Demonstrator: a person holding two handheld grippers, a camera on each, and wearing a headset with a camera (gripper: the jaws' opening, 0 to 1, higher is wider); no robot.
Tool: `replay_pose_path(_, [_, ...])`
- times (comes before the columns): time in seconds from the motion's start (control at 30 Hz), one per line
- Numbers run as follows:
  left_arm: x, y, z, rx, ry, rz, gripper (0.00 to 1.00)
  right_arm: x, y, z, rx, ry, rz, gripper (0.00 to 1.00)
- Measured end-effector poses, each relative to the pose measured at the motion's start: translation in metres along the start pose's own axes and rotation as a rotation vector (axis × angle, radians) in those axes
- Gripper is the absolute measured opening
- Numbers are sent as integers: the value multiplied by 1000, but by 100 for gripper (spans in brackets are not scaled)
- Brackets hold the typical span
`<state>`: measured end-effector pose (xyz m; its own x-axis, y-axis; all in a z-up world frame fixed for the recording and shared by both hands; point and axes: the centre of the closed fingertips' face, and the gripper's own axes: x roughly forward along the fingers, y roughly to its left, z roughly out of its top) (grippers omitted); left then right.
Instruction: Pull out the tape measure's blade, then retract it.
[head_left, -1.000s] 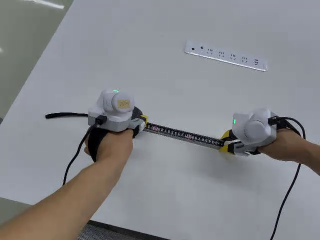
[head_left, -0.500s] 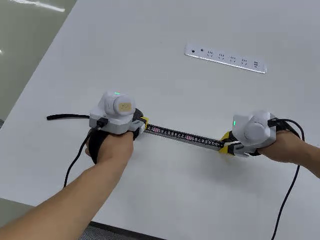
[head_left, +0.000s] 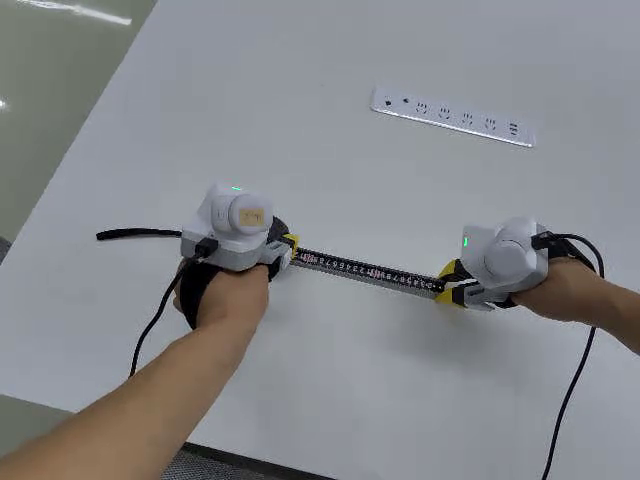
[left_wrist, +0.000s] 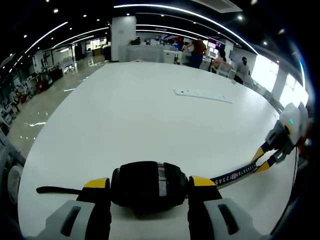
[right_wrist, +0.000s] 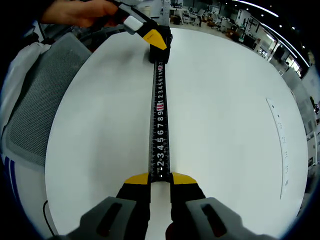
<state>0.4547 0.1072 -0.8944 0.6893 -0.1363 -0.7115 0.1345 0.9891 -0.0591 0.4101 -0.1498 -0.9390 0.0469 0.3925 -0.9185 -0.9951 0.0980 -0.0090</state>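
On the white workbench, the left gripper clamps the tape measure's rigid black case while the right gripper pinches the tip of its drawn-out blade, a thin springy strip likely to snap back if that end slips.

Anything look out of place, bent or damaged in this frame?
Nothing stands out. The blade runs straight, without a kink, from the case, clamped in the left tongs, to the right tongs pinching its tip. The power strip lies flat on the table.
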Motion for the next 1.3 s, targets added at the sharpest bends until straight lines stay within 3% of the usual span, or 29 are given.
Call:
replay_pose_path(0.4, [0, 0, 1, 3, -12, -5, 58, 4, -2, 6, -1, -11, 2, 14])
replay_pose_path(0.67, [3, 1, 0, 9, -15, -11, 58, 9, 0, 24, 0, -24, -1, 14])
replay_pose_path(1.3, [4, 1, 0, 11, -16, -13, 58, 17, 0, 43, -6, -44, -9, 14])
